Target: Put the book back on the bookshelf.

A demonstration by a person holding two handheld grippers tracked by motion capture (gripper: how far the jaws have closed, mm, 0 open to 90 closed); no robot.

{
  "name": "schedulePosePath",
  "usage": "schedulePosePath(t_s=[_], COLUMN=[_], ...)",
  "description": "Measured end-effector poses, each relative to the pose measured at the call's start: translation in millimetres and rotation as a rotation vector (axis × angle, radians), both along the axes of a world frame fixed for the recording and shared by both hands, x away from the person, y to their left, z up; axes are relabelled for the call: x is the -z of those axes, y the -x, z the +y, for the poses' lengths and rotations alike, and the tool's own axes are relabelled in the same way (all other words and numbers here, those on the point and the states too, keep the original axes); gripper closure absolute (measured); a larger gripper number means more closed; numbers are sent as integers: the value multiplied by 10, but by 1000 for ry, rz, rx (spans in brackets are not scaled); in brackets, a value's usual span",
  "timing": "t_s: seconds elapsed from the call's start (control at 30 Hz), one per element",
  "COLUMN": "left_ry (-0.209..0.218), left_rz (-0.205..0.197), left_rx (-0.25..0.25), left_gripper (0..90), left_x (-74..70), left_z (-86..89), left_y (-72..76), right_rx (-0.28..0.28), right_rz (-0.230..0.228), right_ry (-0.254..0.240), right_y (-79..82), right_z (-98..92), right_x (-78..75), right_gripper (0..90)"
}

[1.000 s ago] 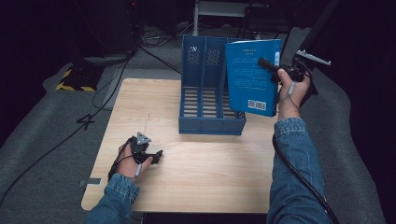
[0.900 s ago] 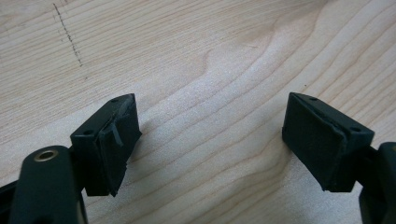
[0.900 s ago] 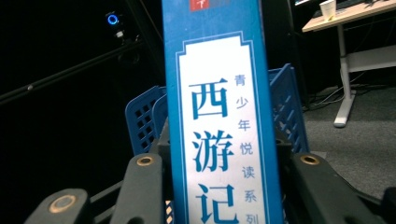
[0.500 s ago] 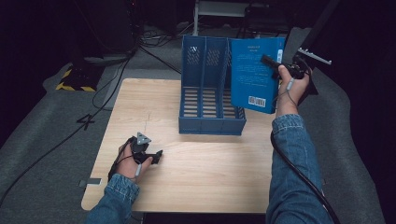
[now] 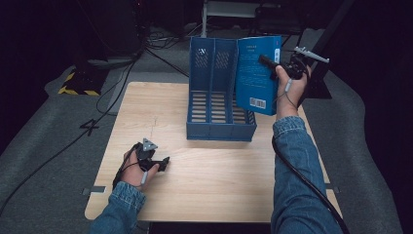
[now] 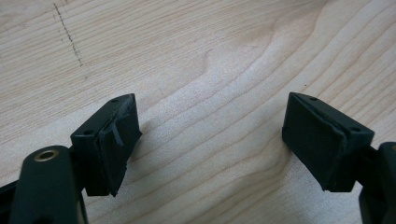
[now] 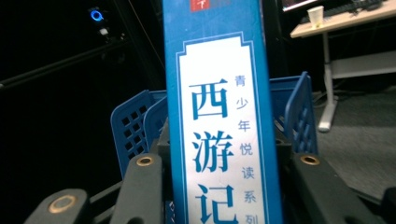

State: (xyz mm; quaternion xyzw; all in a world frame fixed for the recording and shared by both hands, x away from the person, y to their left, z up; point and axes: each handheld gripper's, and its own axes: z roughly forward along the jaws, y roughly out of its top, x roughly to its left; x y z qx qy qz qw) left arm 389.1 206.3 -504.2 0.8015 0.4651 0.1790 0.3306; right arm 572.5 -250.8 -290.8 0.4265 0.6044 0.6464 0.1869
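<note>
A blue book [image 5: 256, 73] is held upright in the air over the right side of the blue file rack [image 5: 214, 97], my right gripper [image 5: 272, 66] shut on its spine edge. In the right gripper view the book's spine [image 7: 219, 121] with white label and Chinese characters rises between the jaws, with the rack's perforated walls [image 7: 135, 128] behind it. My left gripper [image 5: 163, 162] rests low on the wooden table [image 5: 214, 175] near its front left, open. In the left gripper view its two black pads [image 6: 112, 140] stand wide apart over bare wood.
The rack has several slots and stands at the table's far middle. Cables and a yellow-black striped plate [image 5: 75, 90] lie on the grey floor left of the table. A white desk with a cup [image 7: 316, 16] stands far off.
My right gripper has carried the book slightly left and lower, closer over the rack's right slot. The left gripper has stayed in place.
</note>
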Motion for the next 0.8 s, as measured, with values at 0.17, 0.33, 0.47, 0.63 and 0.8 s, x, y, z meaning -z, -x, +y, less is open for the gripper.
schedulePosePath(t_s=[0.17, 0.33, 0.47, 0.63, 0.8], left_ry=[0, -1, -2, -2, -2], left_rz=[0, 0, 0, 0, 0], left_rx=[0, -2, -3, -3, -3], left_gripper=[194, 194, 194, 194, 194], left_x=[-1, -1, 0, -1, -1], left_z=[0, -3, -6, -6, -6], left_y=[-2, -4, -4, -4, -4], right_rx=[21, 2, 2, 6, 3], right_rz=[-51, -83, -92, -89, -77], right_ry=[15, 7, 32, 49, 98], right_y=[-105, -101, -91, -71, -56], right_z=[90, 85, 108, 185, 283], right_x=[194, 295, 362, 442, 480], right_gripper=[614, 611, 608, 604, 599])
